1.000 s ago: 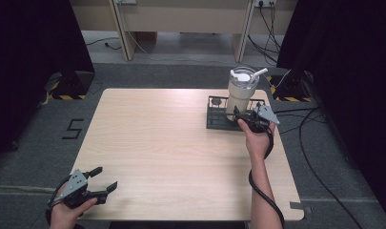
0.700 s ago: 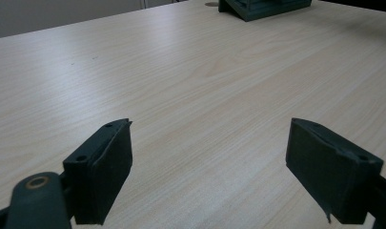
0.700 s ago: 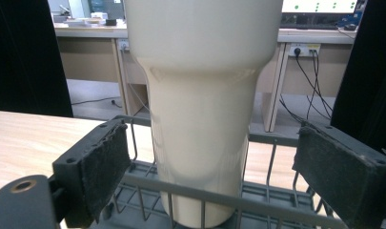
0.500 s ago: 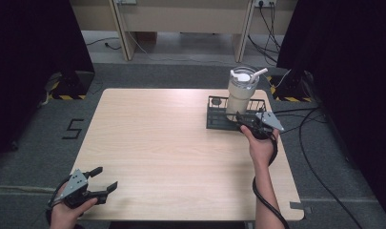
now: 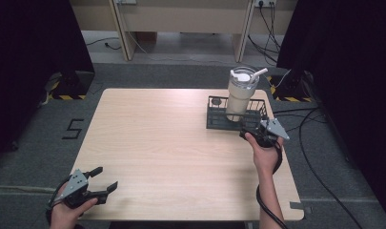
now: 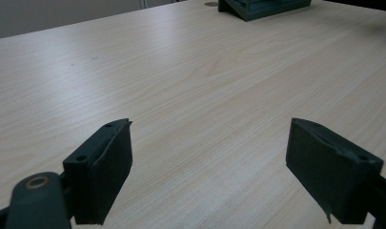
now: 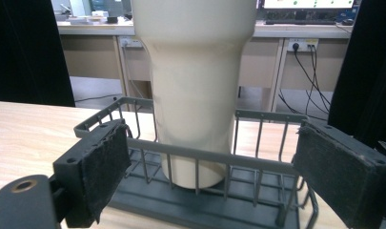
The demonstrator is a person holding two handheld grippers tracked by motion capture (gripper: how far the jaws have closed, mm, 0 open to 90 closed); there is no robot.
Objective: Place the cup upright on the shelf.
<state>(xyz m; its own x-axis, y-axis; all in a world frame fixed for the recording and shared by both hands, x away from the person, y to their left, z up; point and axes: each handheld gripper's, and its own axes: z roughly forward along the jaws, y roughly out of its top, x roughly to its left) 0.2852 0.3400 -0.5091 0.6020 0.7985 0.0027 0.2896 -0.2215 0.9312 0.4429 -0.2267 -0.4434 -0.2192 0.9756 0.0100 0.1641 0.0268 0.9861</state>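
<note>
Tumbler, top cut off, stands in rack; both grippers' fingers apart.

Setting: a lab or recording room, office-like. You stand at a pale wood-grain tabletop on grey carpet. Black curtains hang to either side of the tabletop. Beyond its far edge: beige desks with wall sockets and trailing cables. Yellow-black hazard tape and a taped "5" mark the floor left of the tabletop.
</note>
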